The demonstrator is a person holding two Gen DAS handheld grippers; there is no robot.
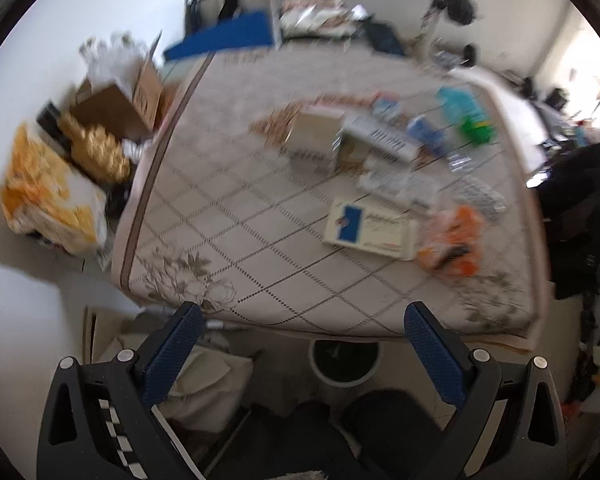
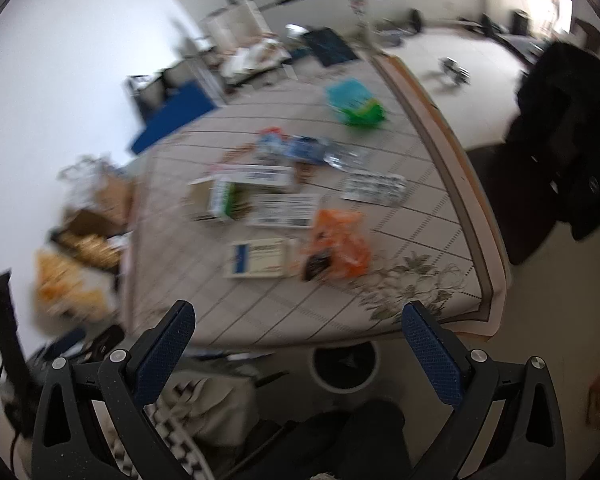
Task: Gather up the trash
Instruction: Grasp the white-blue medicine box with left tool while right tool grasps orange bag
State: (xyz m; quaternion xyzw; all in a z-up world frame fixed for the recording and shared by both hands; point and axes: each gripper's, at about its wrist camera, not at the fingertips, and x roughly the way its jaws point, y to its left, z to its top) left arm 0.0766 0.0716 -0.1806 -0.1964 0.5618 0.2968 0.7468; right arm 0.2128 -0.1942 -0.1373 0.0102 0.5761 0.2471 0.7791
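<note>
A table (image 1: 228, 216) covered with a diamond-patterned cloth fills both views, and both views are motion-blurred, so print on the items is unreadable. The trash lies scattered over the right half of the table. A white carton with a blue panel (image 1: 370, 230) lies near the front edge, with an orange wrapper (image 1: 454, 240) just beside it toward the front right corner. Behind these sit an open cardboard box (image 1: 320, 132), flat white packets (image 1: 396, 184) and a teal-and-green package (image 1: 466, 114) near the right edge. A round white bin (image 1: 344, 362) stands on the floor below the front edge, its far rim cut off by the tabletop. Clutter left of the table is too blurred to identify. The left gripper (image 1: 306, 322) and right gripper (image 2: 300, 320) both hover short of the front edge, jaws spread wide, nothing between them.
</note>
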